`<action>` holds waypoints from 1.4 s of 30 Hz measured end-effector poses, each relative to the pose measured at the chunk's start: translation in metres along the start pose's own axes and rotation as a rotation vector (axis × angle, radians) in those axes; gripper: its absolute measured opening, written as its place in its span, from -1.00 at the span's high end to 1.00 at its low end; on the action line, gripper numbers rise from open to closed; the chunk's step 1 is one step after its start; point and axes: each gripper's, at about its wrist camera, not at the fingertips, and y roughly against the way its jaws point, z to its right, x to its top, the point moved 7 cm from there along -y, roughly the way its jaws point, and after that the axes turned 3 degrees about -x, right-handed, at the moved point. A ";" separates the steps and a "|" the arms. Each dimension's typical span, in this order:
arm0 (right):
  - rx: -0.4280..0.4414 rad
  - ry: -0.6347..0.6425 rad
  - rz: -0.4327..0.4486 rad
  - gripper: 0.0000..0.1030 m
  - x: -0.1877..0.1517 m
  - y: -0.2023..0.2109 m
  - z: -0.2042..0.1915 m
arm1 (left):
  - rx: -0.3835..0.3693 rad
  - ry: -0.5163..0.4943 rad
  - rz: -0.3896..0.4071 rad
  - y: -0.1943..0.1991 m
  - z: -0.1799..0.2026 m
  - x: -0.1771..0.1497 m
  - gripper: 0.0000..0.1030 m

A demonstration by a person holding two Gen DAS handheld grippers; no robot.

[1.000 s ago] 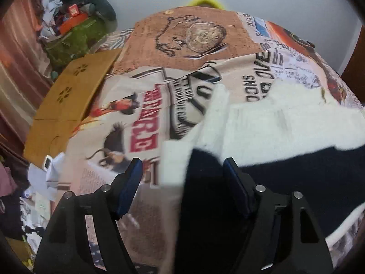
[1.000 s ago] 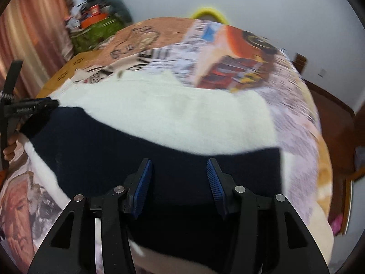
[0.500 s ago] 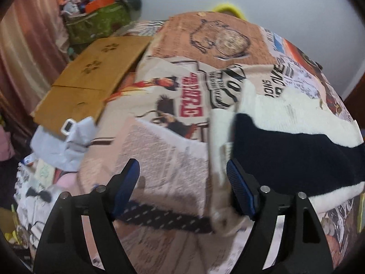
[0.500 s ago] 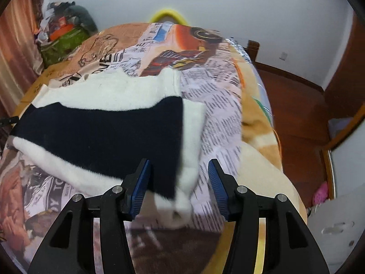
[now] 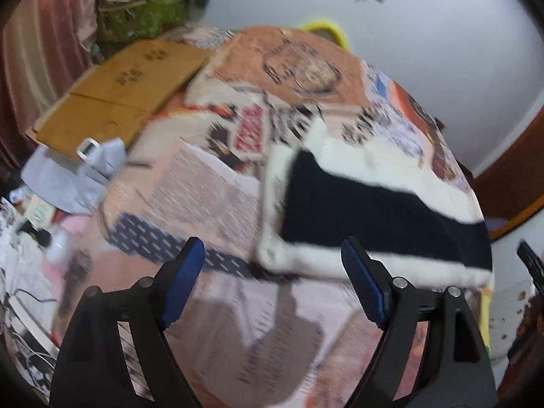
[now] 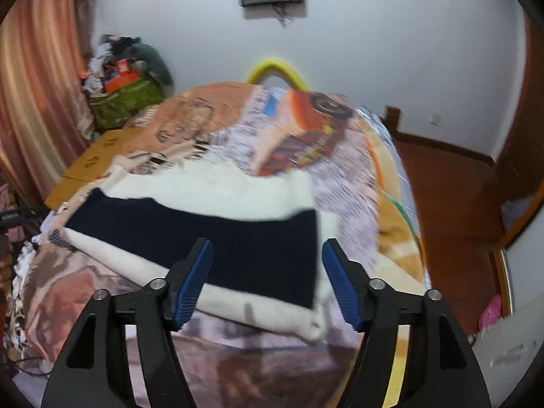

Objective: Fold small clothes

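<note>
A white and navy garment lies folded flat on the printed bedspread, a wide navy band across white fleece. In the right wrist view the garment lies just beyond the fingers. My left gripper is open and empty, held above the bedspread near the garment's near left corner. My right gripper is open and empty, held above the garment's near edge. The tip of the right gripper shows at the right edge of the left wrist view.
A flattened cardboard box lies on the bed's far left. Grey cloth and clutter lie at the left edge. A green bag stands by the curtain. Wooden floor lies to the right of the bed.
Both grippers have drawn back and up from the garment, which now lies further off. Both stay open. The garment rests folded on the bed.
</note>
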 end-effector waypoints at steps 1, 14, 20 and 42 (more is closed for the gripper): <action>0.017 0.014 0.004 -0.31 0.002 -0.004 -0.009 | -0.012 0.001 -0.016 -0.003 0.004 -0.004 -0.60; 0.117 0.087 -0.212 -0.38 -0.043 -0.103 -0.070 | -0.233 0.209 -0.212 -0.064 0.028 -0.039 -0.60; 0.167 0.047 -0.241 -0.46 -0.053 -0.109 -0.070 | -0.195 0.244 -0.174 -0.084 0.019 -0.019 -0.60; 0.087 0.012 -0.174 -0.55 -0.048 -0.064 -0.027 | 0.065 0.094 0.108 -0.017 0.021 0.042 0.49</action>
